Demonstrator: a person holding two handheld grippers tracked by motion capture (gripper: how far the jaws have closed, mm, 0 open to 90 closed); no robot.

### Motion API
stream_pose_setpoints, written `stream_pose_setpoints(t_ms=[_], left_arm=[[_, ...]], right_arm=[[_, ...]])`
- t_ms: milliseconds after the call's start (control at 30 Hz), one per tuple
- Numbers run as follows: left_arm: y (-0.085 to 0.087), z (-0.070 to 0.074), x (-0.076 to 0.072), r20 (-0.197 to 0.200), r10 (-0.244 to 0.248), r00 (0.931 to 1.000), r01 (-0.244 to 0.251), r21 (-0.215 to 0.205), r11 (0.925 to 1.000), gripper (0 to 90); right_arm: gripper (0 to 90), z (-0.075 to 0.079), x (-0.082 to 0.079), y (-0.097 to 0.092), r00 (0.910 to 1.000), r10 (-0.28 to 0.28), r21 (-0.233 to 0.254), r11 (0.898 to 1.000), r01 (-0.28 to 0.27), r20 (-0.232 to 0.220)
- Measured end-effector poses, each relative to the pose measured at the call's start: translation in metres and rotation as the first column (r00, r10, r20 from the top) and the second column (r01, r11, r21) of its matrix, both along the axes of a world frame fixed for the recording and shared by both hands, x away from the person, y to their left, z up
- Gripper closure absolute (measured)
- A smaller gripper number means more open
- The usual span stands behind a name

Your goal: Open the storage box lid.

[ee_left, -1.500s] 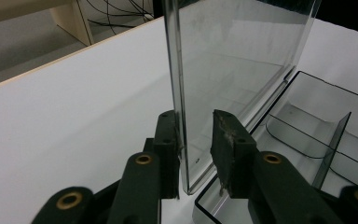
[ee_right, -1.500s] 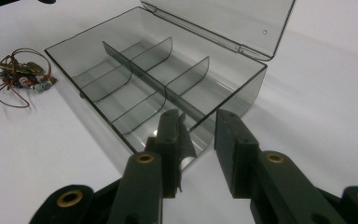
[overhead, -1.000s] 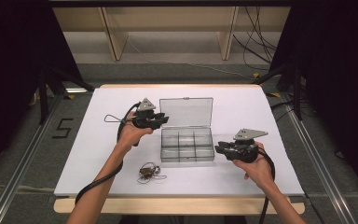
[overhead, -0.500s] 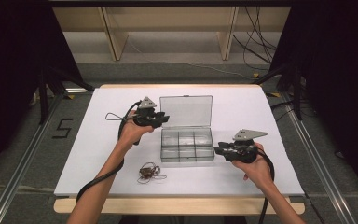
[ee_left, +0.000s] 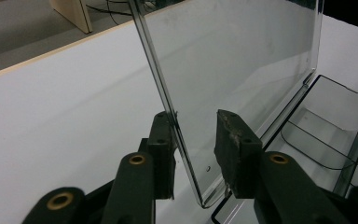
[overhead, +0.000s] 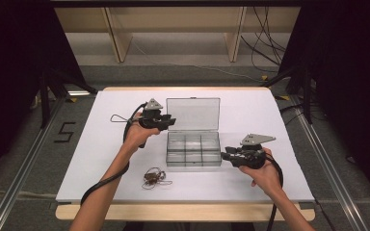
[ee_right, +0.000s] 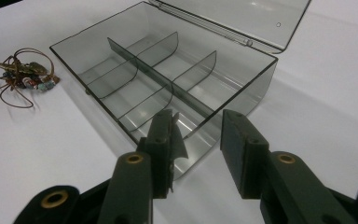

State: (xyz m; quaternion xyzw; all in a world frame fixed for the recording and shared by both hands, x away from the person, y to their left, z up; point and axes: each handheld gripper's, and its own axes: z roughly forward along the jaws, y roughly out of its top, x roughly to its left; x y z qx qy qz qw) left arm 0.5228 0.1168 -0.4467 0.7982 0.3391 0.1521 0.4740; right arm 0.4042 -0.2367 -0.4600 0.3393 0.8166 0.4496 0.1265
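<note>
A clear plastic compartment box [overhead: 193, 165] sits mid-table with its lid [overhead: 192, 114] standing open at the far side. My left gripper [overhead: 171, 122] is at the lid's left edge. In the left gripper view the lid [ee_left: 233, 56] passes between the spread jaws of the left gripper [ee_left: 196, 135], and a gap shows at the right pad. My right gripper [overhead: 225, 154] is at the box's right end. Its jaws have just been opening. In the right gripper view the right gripper [ee_right: 198, 135] straddles the near corner of the box [ee_right: 135, 79] without pressing on it.
A small tangle of brown cord with beads [overhead: 151, 178] lies on the white table [overhead: 101, 159] in front of the box, and shows as the cord tangle [ee_right: 23, 74] in the right gripper view. Wooden furniture legs and cables stand on the floor beyond the far edge.
</note>
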Motion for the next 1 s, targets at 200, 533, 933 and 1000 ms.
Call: stream_pose_setpoints(t_ms=[200, 533, 933, 1000], left_arm=[[0.0004, -0.0007, 0.0007, -0.005, 0.007, 1.0000, -0.007, -0.010, 0.9999, 67.1], [-0.0006, -0.0007, 0.0022, -0.029, 0.016, 0.9994, -0.016, -0.004, 0.9999, 65.6], [-0.0044, -0.0004, 0.0062, -0.074, 0.042, 0.9964, -0.042, 0.005, 0.9991, 61.9], [-0.0057, -0.0020, 0.0063, -0.078, 0.062, 0.9950, -0.064, -0.023, 0.9977, 61.4]], right_arm=[[65.2, 0.0001, -0.0001, 0.0001, 1.0000, -0.001, 0.005, 1.000, 0.001, 0.002], [64.7, -0.0006, -0.0019, 0.0030, 0.9994, -0.003, 0.014, 1.000, 0.004, -0.035], [64.0, -0.0006, -0.0013, 0.0030, 0.9997, 0.006, 0.023, 1.000, -0.006, -0.023], [63.9, 0.0001, -0.0002, 0.0017, 0.9998, 0.016, 0.009, 1.000, -0.016, -0.009]])
